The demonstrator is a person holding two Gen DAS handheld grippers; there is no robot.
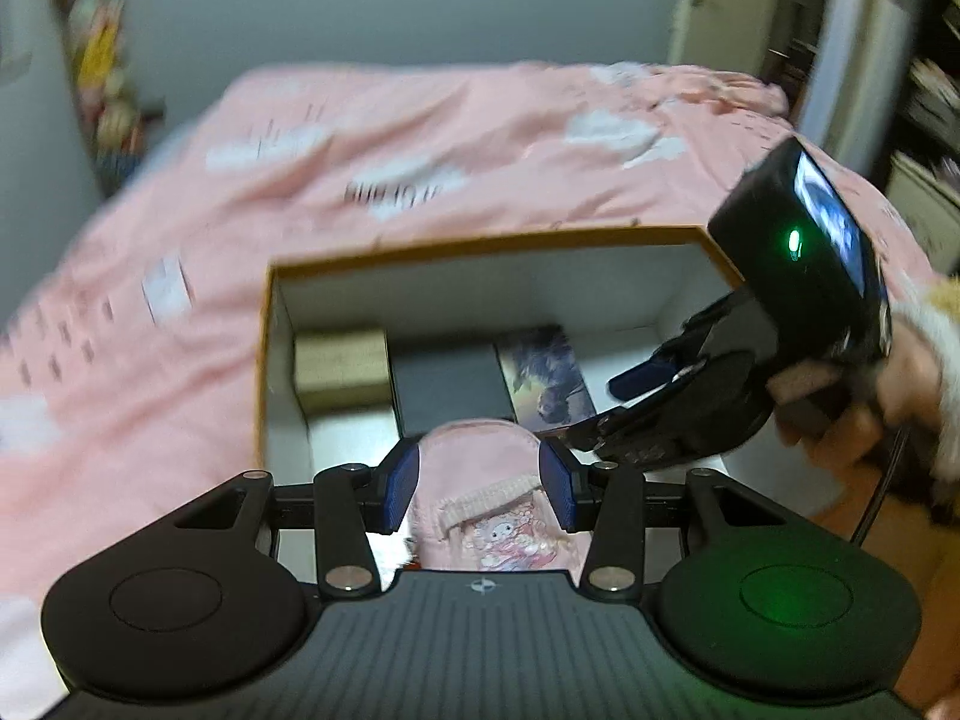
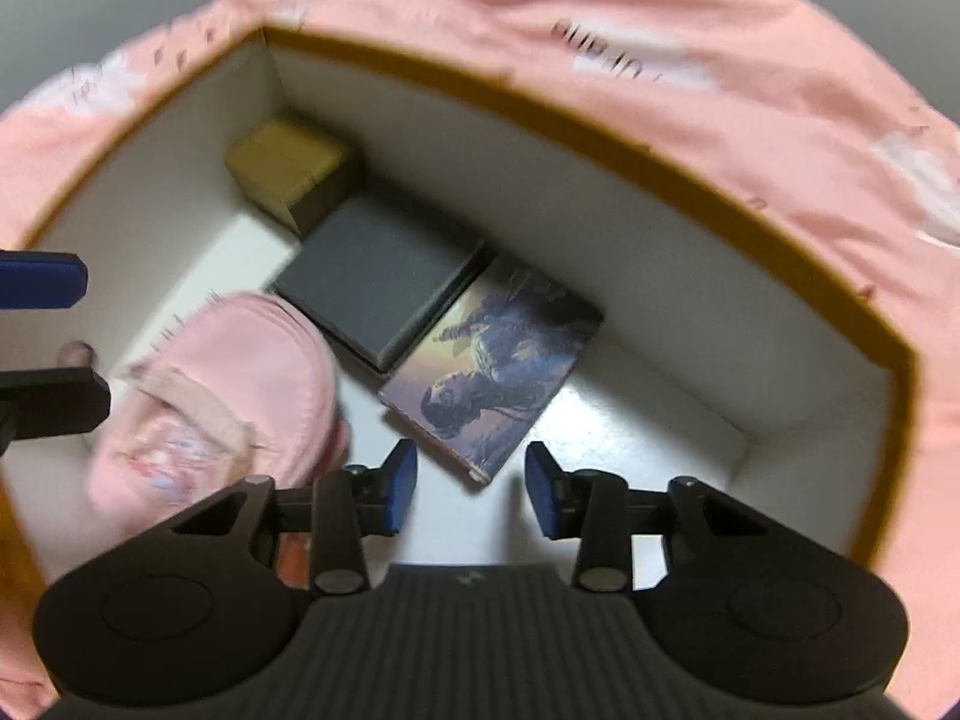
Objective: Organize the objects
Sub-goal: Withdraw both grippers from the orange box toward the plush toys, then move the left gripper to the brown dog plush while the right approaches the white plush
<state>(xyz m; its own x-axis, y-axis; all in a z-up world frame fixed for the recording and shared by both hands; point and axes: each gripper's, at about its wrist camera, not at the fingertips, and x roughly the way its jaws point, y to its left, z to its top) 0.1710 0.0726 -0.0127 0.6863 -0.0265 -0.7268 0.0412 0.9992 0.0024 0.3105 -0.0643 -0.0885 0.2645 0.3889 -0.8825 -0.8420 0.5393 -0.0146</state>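
The small pink pouch (image 1: 480, 498) with the cartoon print sat clamped between the blue pads of the left gripper (image 1: 480, 489), held over the near end of the open box (image 1: 480, 243), just inside its rim. To place it well, I judged it should go down onto the bare white floor in the near left part, clear of the row already there, and be released only once it rested flat. The right gripper (image 2: 471, 489) hovered over the box's near middle, its fingers partly apart with nothing between them, above the edge of the picture card (image 2: 498, 372). Along the far wall lay three things in a row: a tan carton (image 2: 288, 165) in the far left corner, a dark grey flat case (image 2: 372, 282) touching it, then the picture card. The box stood on a pink bedspread (image 1: 420, 138).
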